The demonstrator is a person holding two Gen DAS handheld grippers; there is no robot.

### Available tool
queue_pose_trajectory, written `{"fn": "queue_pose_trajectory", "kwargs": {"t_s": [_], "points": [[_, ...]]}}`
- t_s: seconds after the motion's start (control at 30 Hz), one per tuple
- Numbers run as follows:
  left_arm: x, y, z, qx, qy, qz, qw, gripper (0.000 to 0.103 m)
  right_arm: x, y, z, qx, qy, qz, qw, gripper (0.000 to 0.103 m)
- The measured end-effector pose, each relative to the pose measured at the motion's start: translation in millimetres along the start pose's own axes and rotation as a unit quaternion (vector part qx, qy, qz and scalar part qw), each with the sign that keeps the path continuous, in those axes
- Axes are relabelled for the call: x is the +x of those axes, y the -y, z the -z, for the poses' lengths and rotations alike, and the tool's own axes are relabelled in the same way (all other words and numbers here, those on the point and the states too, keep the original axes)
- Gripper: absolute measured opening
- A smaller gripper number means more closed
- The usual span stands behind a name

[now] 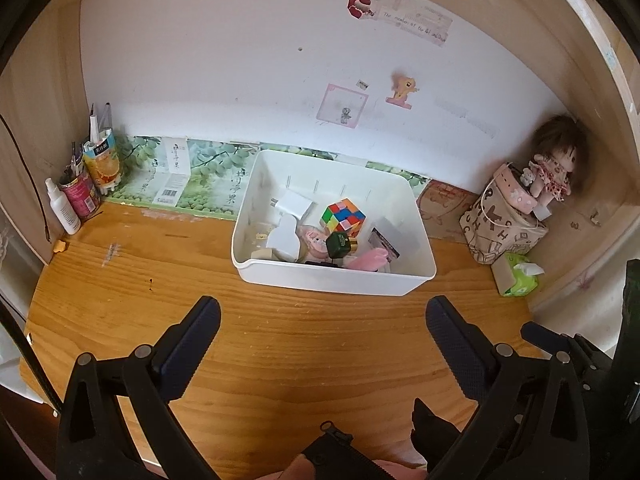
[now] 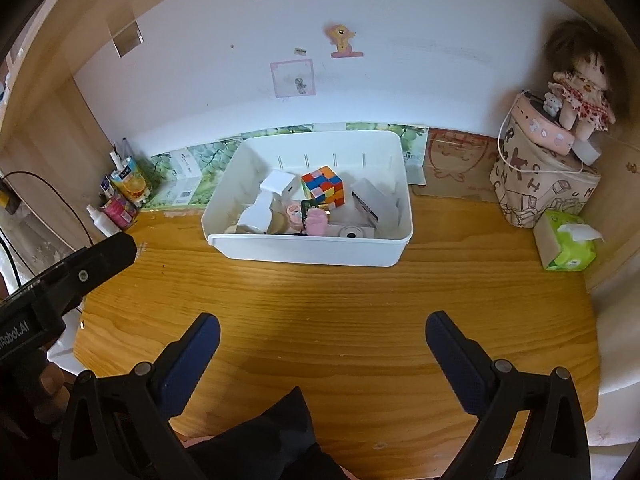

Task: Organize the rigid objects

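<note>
A white plastic bin (image 1: pixel 332 278) (image 2: pixel 308 250) stands on the wooden desk near the back wall. Inside lie a multicoloured puzzle cube (image 1: pixel 343 217) (image 2: pixel 322 185), a white charger plug (image 1: pixel 291 205) (image 2: pixel 278 183), a dark green box (image 1: pixel 341 244), a pink round case (image 1: pixel 314 242) (image 2: pixel 294 213), a pink item (image 1: pixel 368 260) (image 2: pixel 316 221) and other small things. My left gripper (image 1: pixel 322 314) is open and empty, above the desk in front of the bin. My right gripper (image 2: pixel 322 330) is open and empty, also in front of the bin.
Pen cups (image 1: pixel 94 176) and a white spray bottle (image 1: pixel 63 206) stand at the back left. A patterned bag (image 2: pixel 540 184) with a doll (image 2: pixel 580 84) on it and a green tissue pack (image 2: pixel 568 248) stand at the right. The left gripper's body (image 2: pixel 72 276) shows at the left of the right wrist view.
</note>
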State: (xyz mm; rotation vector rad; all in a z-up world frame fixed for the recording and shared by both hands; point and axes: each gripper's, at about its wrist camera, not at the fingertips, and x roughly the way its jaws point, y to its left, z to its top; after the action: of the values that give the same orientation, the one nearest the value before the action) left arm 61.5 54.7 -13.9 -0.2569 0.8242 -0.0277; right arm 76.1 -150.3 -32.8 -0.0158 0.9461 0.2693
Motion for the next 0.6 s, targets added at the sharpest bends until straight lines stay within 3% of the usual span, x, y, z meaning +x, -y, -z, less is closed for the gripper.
{"fn": "queue_pose_trajectory", "kwargs": {"t_s": [0.6], "points": [[14, 12, -7, 0.006, -0.001, -0.002, 1.0000, 0.102, 21, 14, -9, -0.005, -0.022, -0.001, 1.000, 0.103]]}}
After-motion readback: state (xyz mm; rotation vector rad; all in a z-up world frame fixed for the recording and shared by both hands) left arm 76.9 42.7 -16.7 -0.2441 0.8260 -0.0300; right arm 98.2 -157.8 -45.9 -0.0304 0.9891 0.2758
